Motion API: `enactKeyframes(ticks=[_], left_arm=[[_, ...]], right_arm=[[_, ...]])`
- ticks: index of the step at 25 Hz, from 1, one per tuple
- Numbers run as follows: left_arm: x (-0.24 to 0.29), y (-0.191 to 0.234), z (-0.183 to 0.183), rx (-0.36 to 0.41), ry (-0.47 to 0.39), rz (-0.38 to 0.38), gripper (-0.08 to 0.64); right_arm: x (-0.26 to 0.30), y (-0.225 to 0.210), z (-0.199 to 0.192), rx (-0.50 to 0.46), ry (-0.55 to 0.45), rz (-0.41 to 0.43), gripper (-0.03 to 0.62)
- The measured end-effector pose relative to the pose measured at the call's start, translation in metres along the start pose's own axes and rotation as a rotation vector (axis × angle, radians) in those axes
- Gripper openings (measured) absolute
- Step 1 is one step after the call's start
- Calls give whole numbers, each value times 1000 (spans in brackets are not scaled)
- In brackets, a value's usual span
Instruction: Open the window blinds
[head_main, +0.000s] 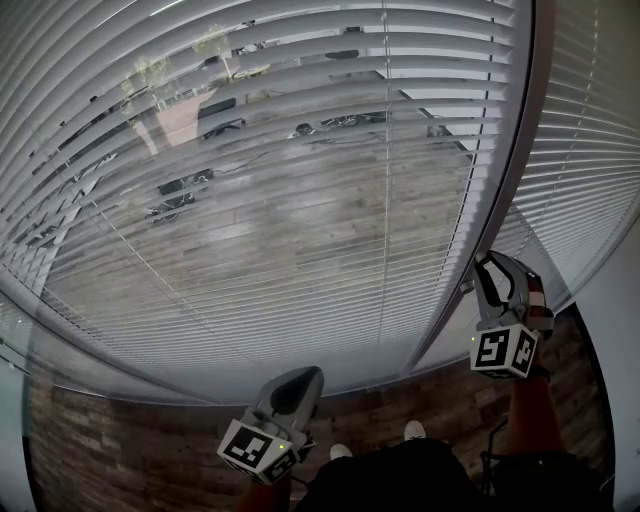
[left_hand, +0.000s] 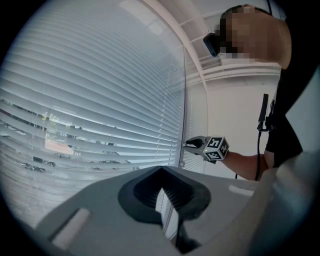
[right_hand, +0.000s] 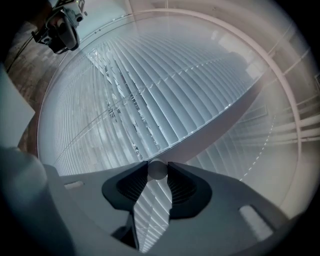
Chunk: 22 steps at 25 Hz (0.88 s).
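White slatted blinds (head_main: 300, 200) fill the window in front of me, their slats tilted enough to show the outside between them. My right gripper (head_main: 487, 265) is up at the blind's right edge beside the dark window post (head_main: 500, 200). In the right gripper view its jaws are shut on the round end (right_hand: 157, 169) of the pale tilt wand (right_hand: 215, 122), which runs up and to the right. My left gripper (head_main: 303, 378) hangs low in the middle, away from the blinds (left_hand: 90, 100), with its jaws shut on nothing. The right gripper (left_hand: 192, 145) also shows in the left gripper view.
A second blind (head_main: 590, 150) covers the window right of the post. Through the slats I see a wooden deck, planters and parked cars. Below the sill lies dark wood-look floor (head_main: 100, 450), with the person's shoes (head_main: 340, 452). A white wall (left_hand: 235, 115) stands to the right.
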<state>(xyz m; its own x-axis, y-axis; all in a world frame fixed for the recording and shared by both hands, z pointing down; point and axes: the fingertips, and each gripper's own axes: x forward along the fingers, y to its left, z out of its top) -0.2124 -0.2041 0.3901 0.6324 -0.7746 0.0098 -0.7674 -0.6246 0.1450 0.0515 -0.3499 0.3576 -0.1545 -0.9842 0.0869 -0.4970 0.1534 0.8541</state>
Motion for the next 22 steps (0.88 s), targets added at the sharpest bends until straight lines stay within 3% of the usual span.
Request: enactKeyframes(ticks=[3,6,10,13,15,17,19,22], left_arm=[[-1,0,-5,-5,26,7,0],[1,0,-5,-5,24,4,0],[3,-1,1,-1,11,2,0],[3,-2,3,-3,10,0,0],[1,-1,-2,0,25,0,0],[1,-2,-1,-5,24,-1,0],[1,-3,1,-13,14,-4,0],[0,-1,-3,-7,23,-2,0]], right_arm=[[0,2,-1,7,-3,10,150],[-1,2,1,116,-34,50,178],[-4,-3,4,418,-107,93,199],[-4,-7,-1,561,-106,119,195],[-5,-8,-4,758,-115,160,179],[-5,-9,-7,1014,-132,214,179],[-3,-10,-9,1188,-147,252,179],[0,-11,-10,1227,-150,257,178]])
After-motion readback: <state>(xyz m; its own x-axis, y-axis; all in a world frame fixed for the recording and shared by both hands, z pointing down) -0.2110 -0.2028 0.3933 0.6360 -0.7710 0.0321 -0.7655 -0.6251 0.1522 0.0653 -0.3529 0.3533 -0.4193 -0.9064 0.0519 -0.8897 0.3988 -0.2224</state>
